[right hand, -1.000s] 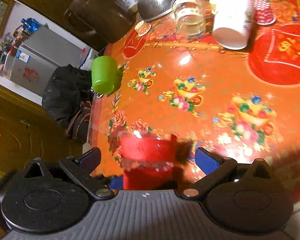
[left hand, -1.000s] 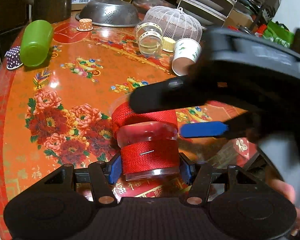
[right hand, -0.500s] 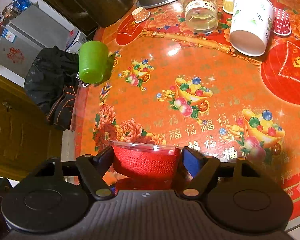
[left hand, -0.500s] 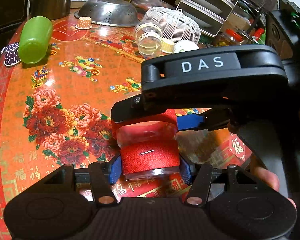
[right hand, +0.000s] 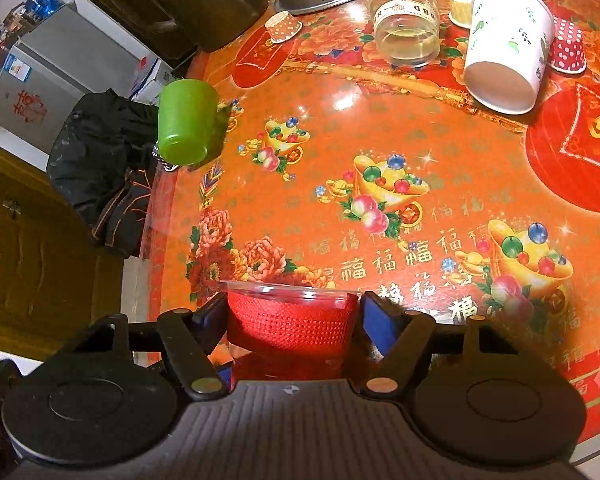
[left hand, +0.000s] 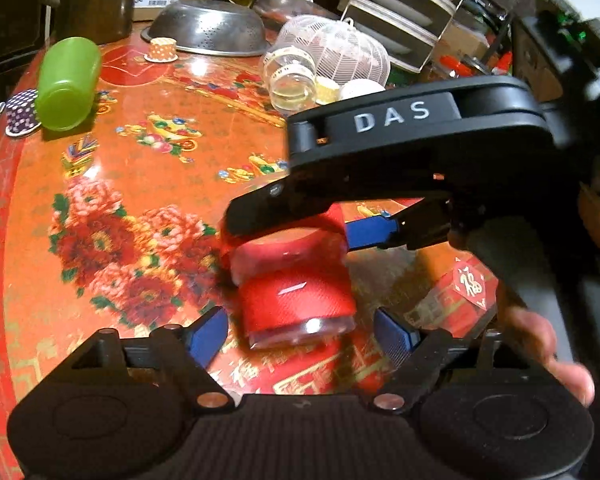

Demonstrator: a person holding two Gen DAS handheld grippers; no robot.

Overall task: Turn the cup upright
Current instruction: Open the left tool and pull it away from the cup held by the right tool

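Observation:
A clear plastic cup with a red mesh sleeve (left hand: 296, 300) is held just above the red patterned table. In the left wrist view my left gripper (left hand: 300, 334) is open, its blue pads (left hand: 206, 334) apart from the cup on both sides. My right gripper (left hand: 300, 228) reaches in from the right and grips the cup's far end. In the right wrist view my right gripper (right hand: 292, 314) is shut on the cup (right hand: 292, 318), whose clear rim points away from the camera.
A green cup (left hand: 68, 82) lies on its side at the table's left edge (right hand: 186, 126). At the back stand a white paper cup (right hand: 506, 50), a clear jar (right hand: 406, 20), small dotted paper cups (right hand: 568, 46), a steel colander (left hand: 208, 28) and a white mesh cover (left hand: 340, 48).
My left gripper has opened and let go of the red cup. My right gripper has closed on it and now holds it alone, slightly tilted.

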